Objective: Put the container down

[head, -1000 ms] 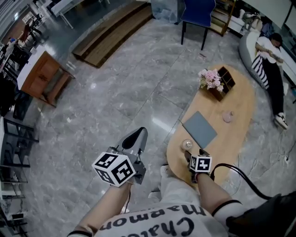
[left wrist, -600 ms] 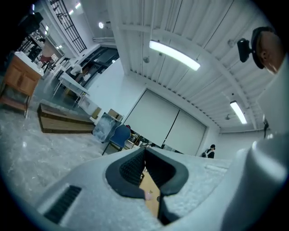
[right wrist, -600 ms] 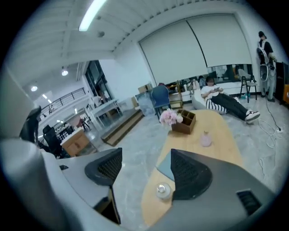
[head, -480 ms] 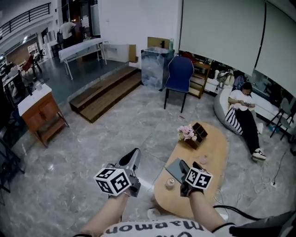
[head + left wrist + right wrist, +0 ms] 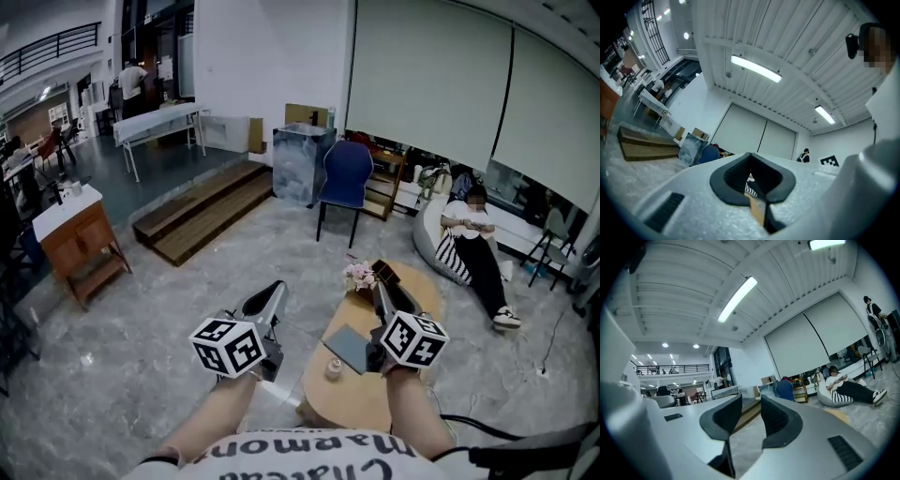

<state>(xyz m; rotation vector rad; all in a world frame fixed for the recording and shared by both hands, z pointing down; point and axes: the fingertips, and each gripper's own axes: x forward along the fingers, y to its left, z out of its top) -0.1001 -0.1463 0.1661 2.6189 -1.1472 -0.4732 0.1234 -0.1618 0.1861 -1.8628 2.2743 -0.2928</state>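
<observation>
The right claw [image 5: 381,292] is raised over the oval wooden surface [image 5: 361,401] and points out into the room; its two dark pads stand a moderate gap apart and are closing, with nothing between them, only floor and distant furniture showing through the gap. The small clear container [image 5: 334,367] stands upright on the surface, below and to the left of this claw and clear of it, with no claw touching it. A flat grey pad [image 5: 348,346] lies just beside the container, between it and the claw. Beyond the claw's tips, at the far end of the surface, are pink flowers [image 5: 358,275] against a dark wooden organiser [image 5: 386,272]. The left claw [image 5: 273,294] is held out over the floor, well to the left of the surface, its pads drawn almost together and holding nothing. Past both claws stands a blue chair [image 5: 345,176], and to the right a person [image 5: 473,236] sits
</observation>
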